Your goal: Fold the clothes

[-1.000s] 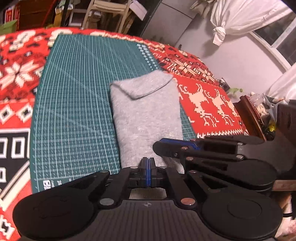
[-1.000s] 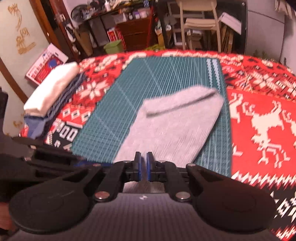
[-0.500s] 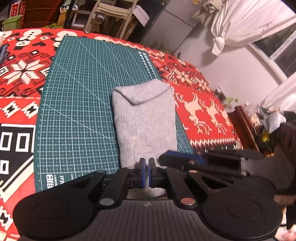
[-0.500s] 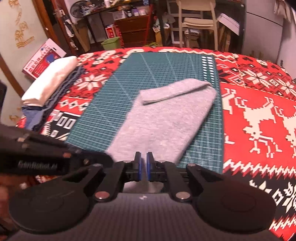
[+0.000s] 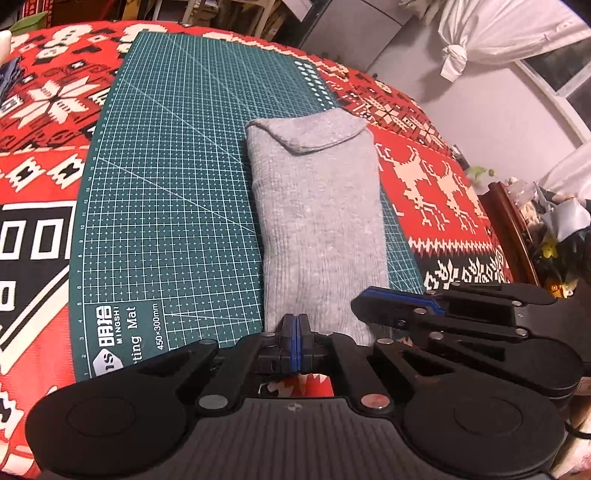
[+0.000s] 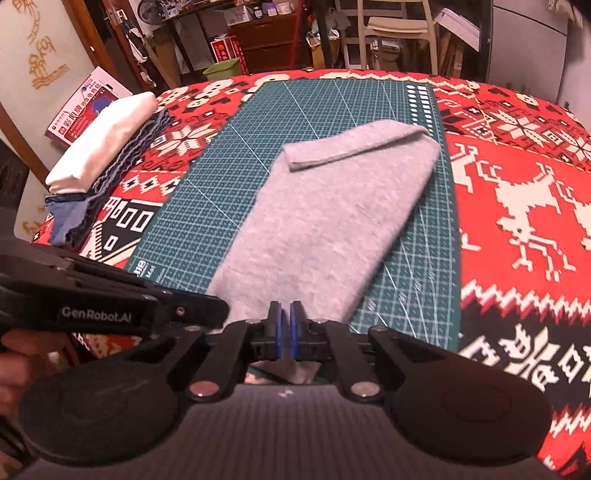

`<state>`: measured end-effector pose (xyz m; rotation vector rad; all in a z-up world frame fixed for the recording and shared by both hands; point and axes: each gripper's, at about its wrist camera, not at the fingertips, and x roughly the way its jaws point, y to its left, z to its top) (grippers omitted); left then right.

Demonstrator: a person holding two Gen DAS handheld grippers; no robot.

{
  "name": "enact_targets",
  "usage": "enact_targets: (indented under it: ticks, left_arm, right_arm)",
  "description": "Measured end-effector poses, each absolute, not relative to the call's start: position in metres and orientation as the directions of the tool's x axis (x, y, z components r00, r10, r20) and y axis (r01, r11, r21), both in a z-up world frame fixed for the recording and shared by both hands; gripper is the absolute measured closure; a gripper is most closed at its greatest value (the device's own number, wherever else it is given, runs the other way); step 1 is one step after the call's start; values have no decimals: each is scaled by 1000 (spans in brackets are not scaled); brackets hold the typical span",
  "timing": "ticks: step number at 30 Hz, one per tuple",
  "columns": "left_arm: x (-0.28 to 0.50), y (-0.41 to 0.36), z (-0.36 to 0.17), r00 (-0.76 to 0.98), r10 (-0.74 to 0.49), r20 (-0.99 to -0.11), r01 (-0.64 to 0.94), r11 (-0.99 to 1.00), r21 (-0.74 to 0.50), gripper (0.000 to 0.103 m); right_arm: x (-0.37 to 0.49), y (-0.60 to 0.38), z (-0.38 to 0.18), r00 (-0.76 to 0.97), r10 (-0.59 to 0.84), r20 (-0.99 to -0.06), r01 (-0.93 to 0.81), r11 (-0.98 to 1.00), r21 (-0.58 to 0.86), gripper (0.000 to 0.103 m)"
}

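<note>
A grey garment [image 5: 317, 206], folded into a long strip with its far end turned back, lies on the green cutting mat [image 5: 166, 206]. My left gripper [image 5: 295, 326] is shut, pads together, at the strip's near left corner. No cloth shows between them. It also appears in the right wrist view as the left gripper [image 6: 218, 314], its tip against that corner. My right gripper [image 6: 286, 317] is closing its jaws on the near edge, and grey cloth hangs under its fingers. In the left wrist view the right gripper [image 5: 360, 301] lies over the near right corner.
A red, white and black patterned cloth [image 6: 517, 184] covers the table under the mat. A stack of folded clothes, white on blue [image 6: 99, 147], sits at the left edge. A chair [image 6: 399, 29] and cluttered furniture stand beyond the table's far side.
The right gripper's narrow gap has closed a little more on the cloth. The left gripper's tip now shows closer in the right wrist view. The garment still lies flat.
</note>
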<state>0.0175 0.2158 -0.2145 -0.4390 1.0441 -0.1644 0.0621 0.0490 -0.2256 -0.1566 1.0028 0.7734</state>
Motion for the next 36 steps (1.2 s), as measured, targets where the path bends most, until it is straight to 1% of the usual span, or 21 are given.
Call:
enact_targets:
  ticks: [3, 6, 10, 13, 19, 27, 32, 36]
  left_arm:
    - [11, 217, -204, 519, -354, -778, -61, 892, -448, 100]
    - [10, 219, -194, 547, -372, -750, -53, 879, -475, 100]
    - [20, 219, -194, 558, -373, -741, -48, 877, -478, 100]
    - [30, 215, -207, 524, -358, -773, -60, 890, -453, 100]
    - [26, 218, -212, 510, -362, -780, -75, 885, -459, 100]
    - [24, 221, -192, 561, -353, -749, -60, 885, -461, 100]
    - [37, 223, -193, 576, -358, -735, -57, 879, -473, 100]
    - [44, 217, -202, 561, -330, -759, -67, 896, -439, 100]
  right_arm:
    - [56, 44, -219, 304, 520, -798, -660, 719, 217, 96]
    - [50, 44, -209, 310, 539, -783, -674, 706, 218, 96]
    - [47, 53, -204, 304, 562, -769, -695, 683, 224, 96]
    - [50, 60, -210, 295, 554, -778, -693, 685, 225, 96]
    - [52, 57, -224, 296, 533, -793, -682, 699, 215, 96]
    - [44, 40, -222, 287, 501, -817, -688, 701, 188, 97]
    - [43, 38, -209, 306, 522, -796, -691, 697, 191, 95]
    - [53, 48, -208, 335, 526, -782, -676, 713, 190, 95]
